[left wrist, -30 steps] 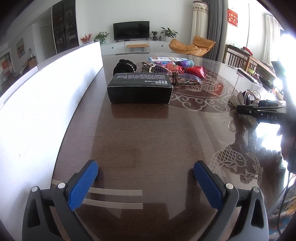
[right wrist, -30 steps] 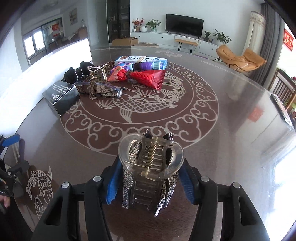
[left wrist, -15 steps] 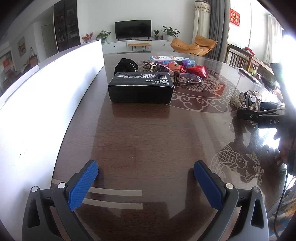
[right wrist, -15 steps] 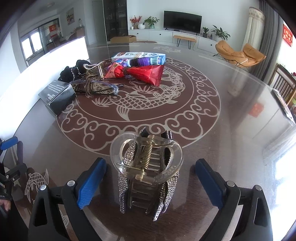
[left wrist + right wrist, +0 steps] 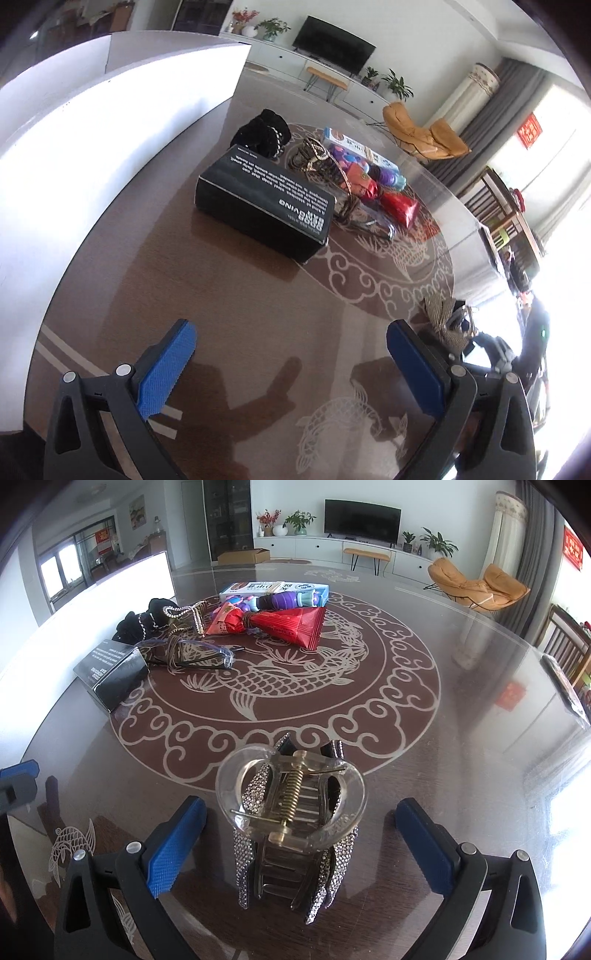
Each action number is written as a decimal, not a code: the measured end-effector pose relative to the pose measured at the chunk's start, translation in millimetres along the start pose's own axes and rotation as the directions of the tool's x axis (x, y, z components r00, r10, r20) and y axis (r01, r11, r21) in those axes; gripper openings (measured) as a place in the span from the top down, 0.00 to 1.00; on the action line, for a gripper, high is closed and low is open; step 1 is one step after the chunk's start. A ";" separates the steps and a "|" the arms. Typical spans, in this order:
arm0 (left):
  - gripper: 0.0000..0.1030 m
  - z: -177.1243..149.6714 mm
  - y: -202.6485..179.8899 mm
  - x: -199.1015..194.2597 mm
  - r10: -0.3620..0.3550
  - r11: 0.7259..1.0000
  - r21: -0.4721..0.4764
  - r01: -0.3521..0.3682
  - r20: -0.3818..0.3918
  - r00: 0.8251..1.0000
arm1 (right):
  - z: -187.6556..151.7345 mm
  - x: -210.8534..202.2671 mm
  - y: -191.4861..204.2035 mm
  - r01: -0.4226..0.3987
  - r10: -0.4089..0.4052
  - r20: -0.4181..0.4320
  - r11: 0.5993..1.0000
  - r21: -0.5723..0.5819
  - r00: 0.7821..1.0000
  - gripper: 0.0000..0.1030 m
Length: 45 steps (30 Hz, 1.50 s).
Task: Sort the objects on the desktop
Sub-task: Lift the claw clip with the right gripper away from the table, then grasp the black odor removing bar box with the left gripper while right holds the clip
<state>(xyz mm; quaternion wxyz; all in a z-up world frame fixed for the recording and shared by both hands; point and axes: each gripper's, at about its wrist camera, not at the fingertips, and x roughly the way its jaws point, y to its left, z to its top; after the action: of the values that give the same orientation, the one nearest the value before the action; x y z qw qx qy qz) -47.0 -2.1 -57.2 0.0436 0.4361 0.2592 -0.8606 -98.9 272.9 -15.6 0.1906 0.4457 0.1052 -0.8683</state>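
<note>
We read white print on the lid of the black rectangular cardboard box [image 5: 264, 201]; the largest word ends in "VING", the smaller lines are too fine to make out. The white-and-blue carton [image 5: 274, 589] at the far side of the pile carries printed characters we cannot read. The red foil triangular packet [image 5: 293, 626] has faint print, also illegible.

Our right claw [image 5: 300, 843] stands spread wide, its blue pads clear on both sides of the clear plastic hair clip with rhinestone wings and a brass spring [image 5: 291, 823]. The clip sits upright on the dark brown glass-topped worktop [image 5: 461, 686], just at the near edge of the pale dragon-and-cloud medallion, touched by neither pad. The jaws are opening.

Our left claw [image 5: 291, 365] is also spread, with nothing between its pads; only bare worktop and its own shadow lie below it. The clip shows at the right edge of that view, beside the right pad.

The remaining things cluster on the far left of the medallion: the black box, a black beaded fabric bundle [image 5: 142, 622], clear-framed glasses [image 5: 186, 657], a purple and teal toy figure [image 5: 282, 600], the packet and the carton. A tall white panel [image 5: 99, 155] walls the worktop's left edge. The whole right half of the worktop is open, as is the near strip between the claws.
</note>
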 end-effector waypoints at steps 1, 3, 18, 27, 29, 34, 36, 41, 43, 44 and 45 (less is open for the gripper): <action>0.00 13.6 -1.0 4.2 0.012 0.999 -0.041 -0.011 0.007 1.000 | 0.0 -0.1 0.0 0.001 -0.001 0.000 1.000 0.000 1.000 0.01; 0.00 40.8 -1.4 11.6 0.041 0.990 -0.138 -0.035 0.043 0.998 | 0.3 0.0 0.0 0.000 0.000 0.000 1.000 0.000 1.000 0.00; 0.02 73.8 1.5 69.8 0.259 0.965 -0.073 -0.253 0.071 0.963 | 0.1 -0.5 1.5 -0.006 0.006 0.001 1.000 -0.005 1.000 0.00; 0.08 41.9 23.6 36.4 0.062 0.976 0.210 -0.057 -0.015 0.998 | 0.2 -0.6 2.7 -0.004 0.004 0.001 1.000 -0.005 1.000 0.00; 0.08 39.0 25.2 32.2 0.074 0.973 0.222 -0.066 -0.031 0.997 | 0.2 -0.7 2.7 -0.004 0.004 0.001 1.000 -0.005 1.000 0.00; 0.08 36.9 21.9 30.2 0.088 0.984 0.162 -0.074 -0.082 0.993 | 0.3 -0.7 2.7 -0.004 0.004 0.001 1.000 -0.005 1.000 0.00; 0.08 33.8 15.3 35.9 0.080 0.983 0.170 -0.068 -0.063 0.995 | 0.3 -0.8 2.8 -0.004 0.004 0.001 1.000 -0.005 1.000 0.00; 0.08 38.9 -24.0 59.0 0.023 0.936 0.352 0.023 -0.126 0.992 | -0.4 -1.1 3.4 0.003 -0.003 0.001 1.000 -0.006 1.000 0.00; 0.07 42.2 -27.2 46.7 0.020 0.935 0.354 0.017 -0.101 0.995 | -0.7 -1.2 3.4 0.004 -0.004 0.002 1.000 -0.007 1.000 0.00; 0.06 42.1 -25.1 37.2 -0.004 0.938 0.346 0.030 -0.077 0.997 | -0.6 -1.1 3.4 0.003 -0.003 0.001 1.000 -0.006 1.000 0.00; 0.06 40.9 -21.6 28.5 -0.026 0.940 0.337 0.045 -0.062 0.998 | -0.5 -1.1 3.5 0.004 -0.004 0.001 1.000 -0.006 1.000 0.00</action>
<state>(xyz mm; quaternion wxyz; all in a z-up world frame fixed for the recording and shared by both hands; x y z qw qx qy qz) -100.8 1.0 -50.5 -0.0547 0.4567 0.1166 -0.8802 -96.5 270.2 -15.0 0.1905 0.4443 0.1086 -0.8686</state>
